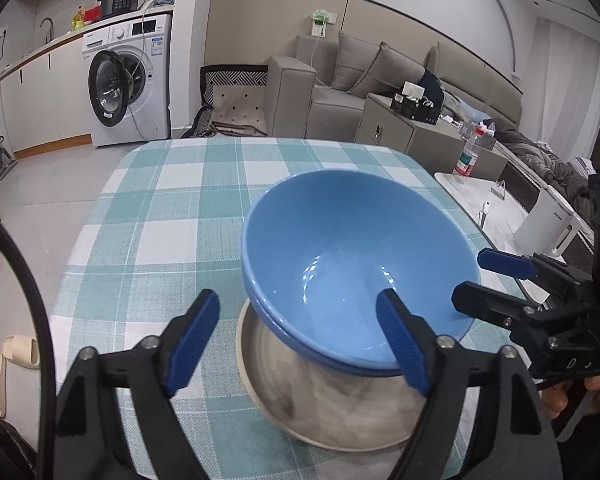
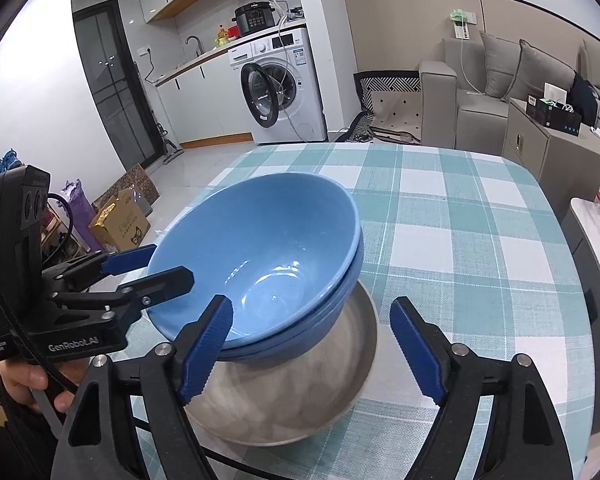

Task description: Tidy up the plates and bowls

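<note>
Two blue bowls [image 1: 340, 248] [image 2: 260, 240] sit nested on a grey-beige plate [image 1: 340, 412] [image 2: 300, 400] on the teal checked tablecloth [image 1: 160, 220] [image 2: 460, 220]. My left gripper [image 1: 300, 344] is open. One pad reaches inside the top bowl, the other stands outside its left rim, and neither presses. From the other side it shows as the left gripper [image 2: 152, 270] astride that rim. My right gripper [image 2: 312, 350] is open too, with its left pad at the bowl's near rim and its right pad over the plate. In the left wrist view the right gripper [image 1: 488, 280] straddles the right rim.
A side table on the right holds a water bottle [image 1: 466, 156] and a white kettle [image 1: 548, 224]. Cardboard boxes [image 2: 120, 220] stand on the floor to the left. Beyond the table are a washing machine [image 1: 128, 80] and a sofa [image 1: 340, 92]. A hand [image 2: 32, 380] grips the left tool.
</note>
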